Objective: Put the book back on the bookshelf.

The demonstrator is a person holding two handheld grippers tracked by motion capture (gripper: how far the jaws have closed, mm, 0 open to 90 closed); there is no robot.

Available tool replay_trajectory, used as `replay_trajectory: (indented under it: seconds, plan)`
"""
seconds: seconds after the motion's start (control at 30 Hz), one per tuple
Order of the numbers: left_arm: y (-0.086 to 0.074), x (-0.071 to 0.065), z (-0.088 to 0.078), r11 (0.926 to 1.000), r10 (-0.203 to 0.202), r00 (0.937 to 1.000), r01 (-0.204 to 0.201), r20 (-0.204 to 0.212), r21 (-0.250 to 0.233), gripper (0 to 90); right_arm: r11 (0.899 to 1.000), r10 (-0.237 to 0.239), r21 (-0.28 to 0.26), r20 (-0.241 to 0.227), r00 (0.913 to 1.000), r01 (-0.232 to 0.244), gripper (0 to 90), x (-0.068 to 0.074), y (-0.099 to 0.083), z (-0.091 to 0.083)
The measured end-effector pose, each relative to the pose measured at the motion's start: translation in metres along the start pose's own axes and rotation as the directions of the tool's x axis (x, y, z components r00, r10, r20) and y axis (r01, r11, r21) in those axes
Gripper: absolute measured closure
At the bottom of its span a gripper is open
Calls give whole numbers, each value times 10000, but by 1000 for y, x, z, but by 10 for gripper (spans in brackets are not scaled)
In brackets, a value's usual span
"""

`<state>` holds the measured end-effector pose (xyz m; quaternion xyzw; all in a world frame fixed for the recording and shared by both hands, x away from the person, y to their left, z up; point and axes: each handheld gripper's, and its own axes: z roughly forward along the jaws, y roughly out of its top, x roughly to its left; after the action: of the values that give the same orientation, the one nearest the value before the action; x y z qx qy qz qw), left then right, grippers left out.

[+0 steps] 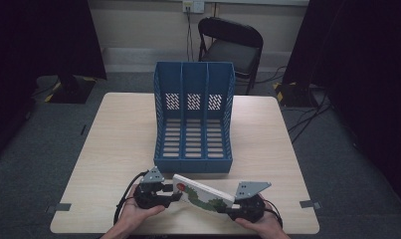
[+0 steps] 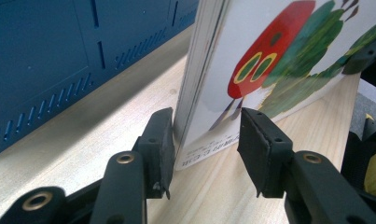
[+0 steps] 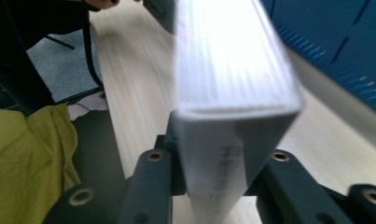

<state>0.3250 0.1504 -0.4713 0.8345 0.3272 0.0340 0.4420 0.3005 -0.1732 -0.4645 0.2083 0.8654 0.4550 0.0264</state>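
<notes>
The book (image 1: pixel 203 195), with a caterpillar on its cover, is at the near edge of the desk (image 1: pixel 118 144), just in front of the blue file rack (image 1: pixel 193 117). Your right hand-held gripper (image 3: pixel 213 163) is closed on one end of it. Your left hand-held gripper (image 2: pixel 206 144) is open around the other end; one pad (image 2: pixel 164 140) touches the cover, the other stands apart.
</notes>
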Motion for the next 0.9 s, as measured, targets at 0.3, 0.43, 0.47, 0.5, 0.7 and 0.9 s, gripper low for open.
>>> replay_trajectory:
  seconds: [0.3, 0.43, 0.47, 0.5, 0.7, 0.9]
  plan:
    - [1, 1, 2, 9999, -146, 9999, 146, 45, -21, 561, 9992, 390, 75, -107, 9992, -390, 746, -4, -1, 7]
    - [1, 0, 2, 9999, -165, 9999, 165, 50, -12, 564, 9999, 99, 125, 110, 9999, -101, 757, -1, -1, 5]
    - [1, 0, 2, 9999, -144, 9999, 144, 37, 16, 564, 9999, 53, 107, 114, 9999, -55, 758, 0, -1, 5]
    - [1, 0, 2, 9999, -157, 9999, 157, -56, 62, 563, 9999, 72, 85, 34, 10000, -73, 758, 0, -1, 4]
    - [1, 2, 0, 9993, -360, 9993, 359, -74, -95, 517, 9999, 149, -30, 97, 9998, -149, 760, 0, 1, 0]
    - [1, 2, 2, 9995, -311, 9995, 311, -15, 19, 517, 9997, 215, -78, 137, 9997, -214, 760, 0, 2, -2]
